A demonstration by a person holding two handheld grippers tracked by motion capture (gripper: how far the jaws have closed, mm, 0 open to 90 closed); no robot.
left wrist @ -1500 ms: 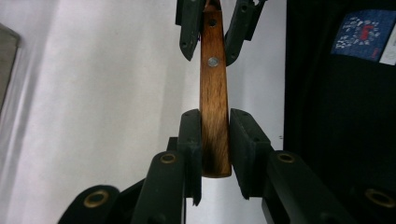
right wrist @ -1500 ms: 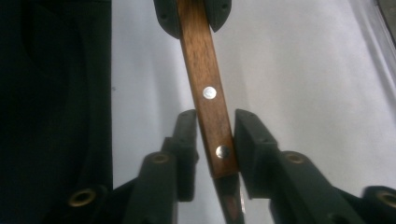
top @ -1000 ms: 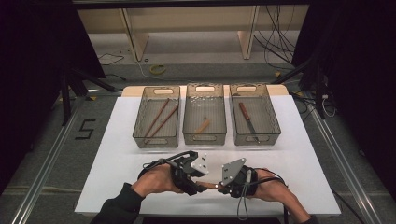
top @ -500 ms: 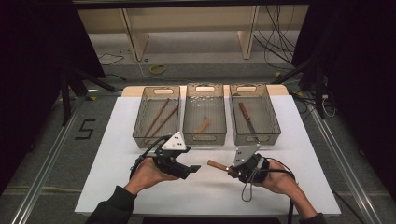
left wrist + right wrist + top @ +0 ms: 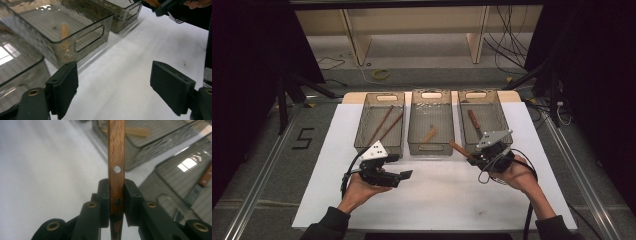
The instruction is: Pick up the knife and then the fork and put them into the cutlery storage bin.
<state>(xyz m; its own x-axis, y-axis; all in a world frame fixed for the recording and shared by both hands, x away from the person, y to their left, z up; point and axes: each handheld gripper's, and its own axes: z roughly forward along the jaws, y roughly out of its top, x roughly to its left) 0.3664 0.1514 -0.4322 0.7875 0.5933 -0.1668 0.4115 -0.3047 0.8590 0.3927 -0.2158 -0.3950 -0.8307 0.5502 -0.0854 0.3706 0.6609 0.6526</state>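
Observation:
My right gripper (image 5: 473, 156) is shut on a brown wooden handle (image 5: 458, 148) with metal rivets, just in front of the gap between the middle and right bins. In the right gripper view the handle (image 5: 116, 150) stands straight up between the pads of that gripper (image 5: 116, 192). My left gripper (image 5: 404, 175) hovers over the white table in front of the left bin. Its jaws have just been opening, and in the left gripper view that gripper (image 5: 113, 85) stands wide with nothing between the pads.
Three clear bins stand in a row at the back of the white table (image 5: 437, 200). The left bin (image 5: 362, 145) holds two long sticks (image 5: 384, 125), the middle bin (image 5: 430, 146) a short wooden piece (image 5: 429, 135), the right bin (image 5: 499, 112) a wooden-handled tool (image 5: 474, 120).
The grippers were together at the front centre, both at the wooden handle. The left one has let go and moved left; the right one has carried the handle right, towards the bins.

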